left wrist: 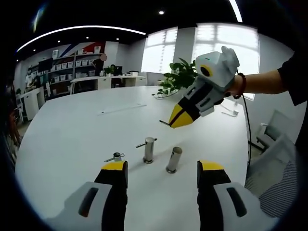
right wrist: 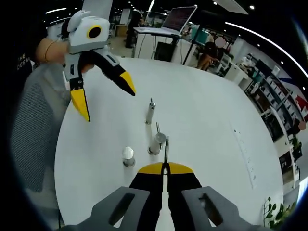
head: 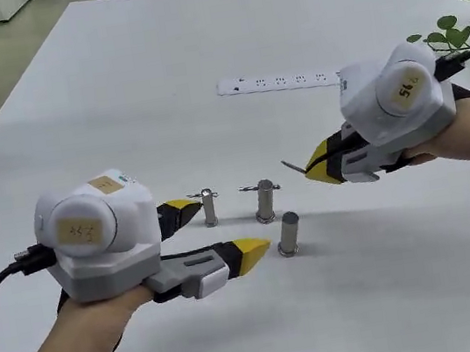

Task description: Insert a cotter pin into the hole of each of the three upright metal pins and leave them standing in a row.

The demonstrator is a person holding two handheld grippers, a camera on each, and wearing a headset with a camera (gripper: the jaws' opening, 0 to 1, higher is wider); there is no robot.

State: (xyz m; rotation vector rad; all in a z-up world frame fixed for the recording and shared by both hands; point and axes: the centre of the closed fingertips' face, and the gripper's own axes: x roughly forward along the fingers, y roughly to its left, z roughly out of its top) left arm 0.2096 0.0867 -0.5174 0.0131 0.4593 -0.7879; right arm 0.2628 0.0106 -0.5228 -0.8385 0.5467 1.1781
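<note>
White table [head: 202,75]. Left gripper [head: 225,226], at 8 o'clock of the metal pins, has its jaws wide apart, holding and touching nothing. Right gripper [head: 314,169], at 2 o'clock of them, is in the air with its jaws pinched on a cotter pin [right wrist: 166,149] that pokes out past the tips. All three pins stand upright: left pin [head: 209,208] and middle pin [head: 264,202] each carry a cotter through the top. Bare pin [head: 289,233] is at 4 o'clock of the middle one.
</note>
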